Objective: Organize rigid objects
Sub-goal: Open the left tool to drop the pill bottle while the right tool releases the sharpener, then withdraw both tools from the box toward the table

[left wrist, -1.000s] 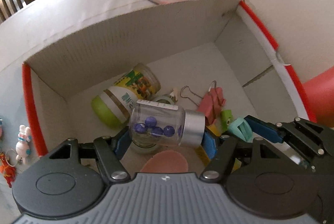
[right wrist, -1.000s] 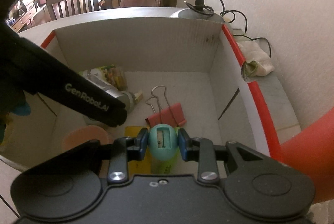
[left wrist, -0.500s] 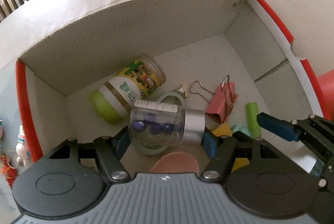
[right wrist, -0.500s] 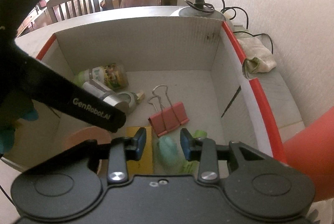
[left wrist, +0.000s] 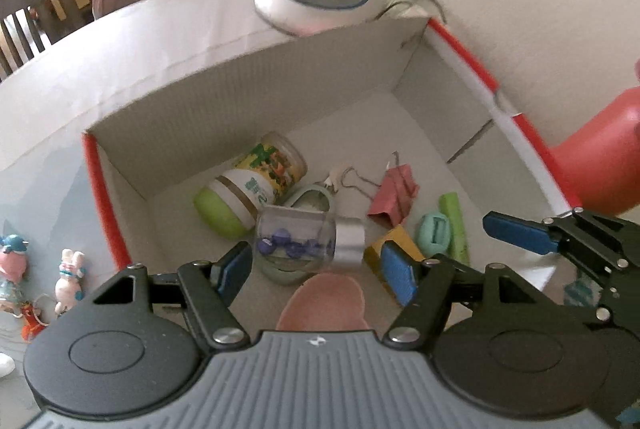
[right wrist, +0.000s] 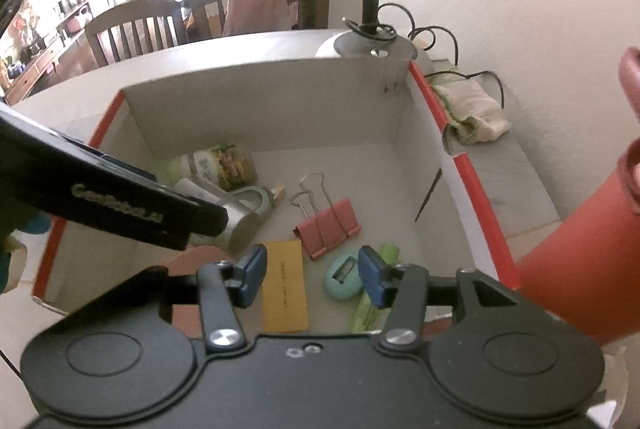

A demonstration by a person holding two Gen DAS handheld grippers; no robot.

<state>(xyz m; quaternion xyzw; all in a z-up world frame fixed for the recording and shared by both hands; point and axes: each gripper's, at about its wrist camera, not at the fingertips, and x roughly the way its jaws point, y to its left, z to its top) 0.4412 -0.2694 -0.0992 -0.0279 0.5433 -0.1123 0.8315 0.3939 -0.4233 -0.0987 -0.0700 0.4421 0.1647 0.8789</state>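
- While both grippers are hanging spread, left and right, the box is holding everything
- Jar of purple beads is lying beside the green-lidded tin
- Sharpener is resting by the red clip

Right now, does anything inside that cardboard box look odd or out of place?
The clear jar with blue beads lies on its side, silver cap sideways, resting partly on a tape roll. The green-lidded jar beside it is tipped over too. Nothing looks spilled.
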